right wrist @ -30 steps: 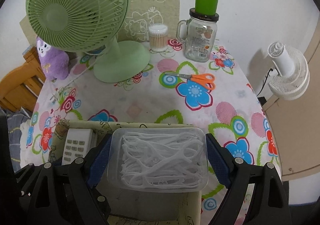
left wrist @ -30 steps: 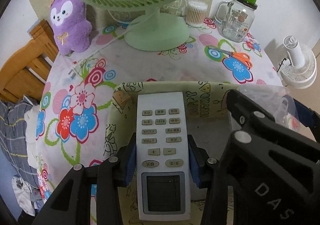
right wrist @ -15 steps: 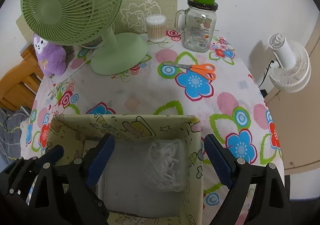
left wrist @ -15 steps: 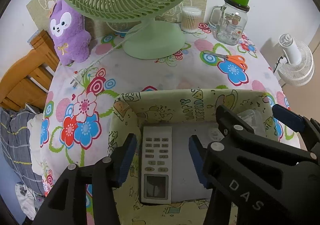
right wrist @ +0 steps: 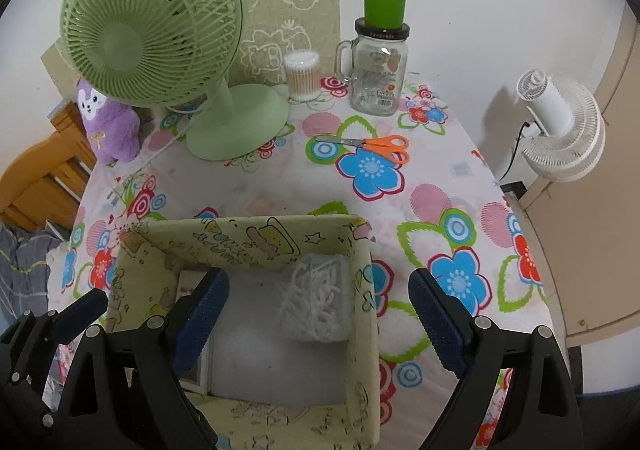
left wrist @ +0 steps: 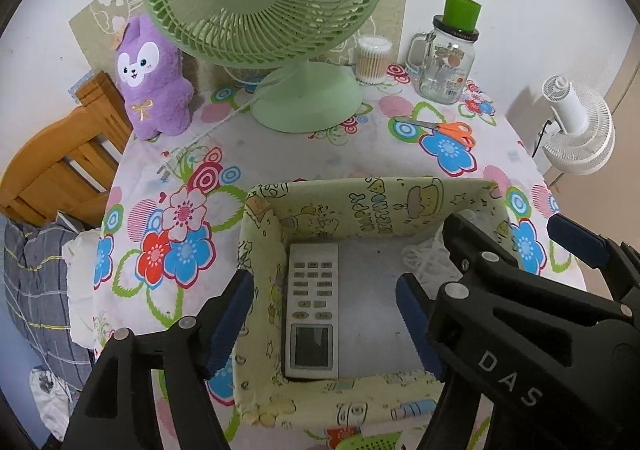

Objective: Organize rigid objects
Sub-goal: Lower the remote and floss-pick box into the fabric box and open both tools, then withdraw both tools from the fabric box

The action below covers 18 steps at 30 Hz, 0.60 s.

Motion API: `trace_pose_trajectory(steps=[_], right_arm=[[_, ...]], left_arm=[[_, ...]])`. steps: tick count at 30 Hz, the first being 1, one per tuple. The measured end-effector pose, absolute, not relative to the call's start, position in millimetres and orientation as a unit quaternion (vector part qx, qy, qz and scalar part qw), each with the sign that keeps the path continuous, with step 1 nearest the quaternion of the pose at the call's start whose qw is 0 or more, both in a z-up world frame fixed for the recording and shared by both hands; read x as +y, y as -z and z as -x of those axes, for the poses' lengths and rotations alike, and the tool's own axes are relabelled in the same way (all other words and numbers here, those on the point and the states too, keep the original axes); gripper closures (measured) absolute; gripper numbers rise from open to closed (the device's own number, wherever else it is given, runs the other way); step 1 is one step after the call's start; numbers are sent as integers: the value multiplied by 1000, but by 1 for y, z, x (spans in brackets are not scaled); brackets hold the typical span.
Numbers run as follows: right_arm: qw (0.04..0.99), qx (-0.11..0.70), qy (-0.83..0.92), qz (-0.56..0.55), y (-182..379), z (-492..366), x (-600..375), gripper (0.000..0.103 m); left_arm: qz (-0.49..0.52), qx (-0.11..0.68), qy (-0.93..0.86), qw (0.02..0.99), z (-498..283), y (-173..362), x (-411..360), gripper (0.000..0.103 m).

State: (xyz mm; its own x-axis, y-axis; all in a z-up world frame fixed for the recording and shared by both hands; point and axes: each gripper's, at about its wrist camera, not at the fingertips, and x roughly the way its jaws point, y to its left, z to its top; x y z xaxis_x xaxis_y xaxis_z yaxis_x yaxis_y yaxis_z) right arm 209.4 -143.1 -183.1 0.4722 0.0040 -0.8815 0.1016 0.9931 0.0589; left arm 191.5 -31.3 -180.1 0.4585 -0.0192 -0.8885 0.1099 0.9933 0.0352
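Note:
A white remote control lies flat on the floor of the pale yellow cartoon-print storage box, along its left wall. My left gripper hovers above it, its jaws opening, the pads clear of the remote. A clear plastic box of white picks rests in the storage box at the right wall. My right gripper stands open above it, with nothing held. Its black body fills the lower right of the left wrist view.
On the flowered tablecloth stand a green desk fan, a purple plush toy, a cotton swab tub, a glass mug jar with a green lid and orange scissors. A white fan stands off the table to the right.
The left gripper let go of the remote, which now lies in the box, and rose. The right gripper released the clear box of picks into the box and pulled back upward.

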Motion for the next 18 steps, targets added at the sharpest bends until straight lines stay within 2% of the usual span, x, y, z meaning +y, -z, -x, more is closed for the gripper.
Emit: trace_pose_trajectory(steps=[10,18], right_arm=[[865,499,29,-49,160,-184,-140,10],[873,486,32,-43,143,-163,-137,10]], left_arm=[[-43,505,43,861,-167,161,-29,19],[-41,495,49,867,-147,148,-26,18]])
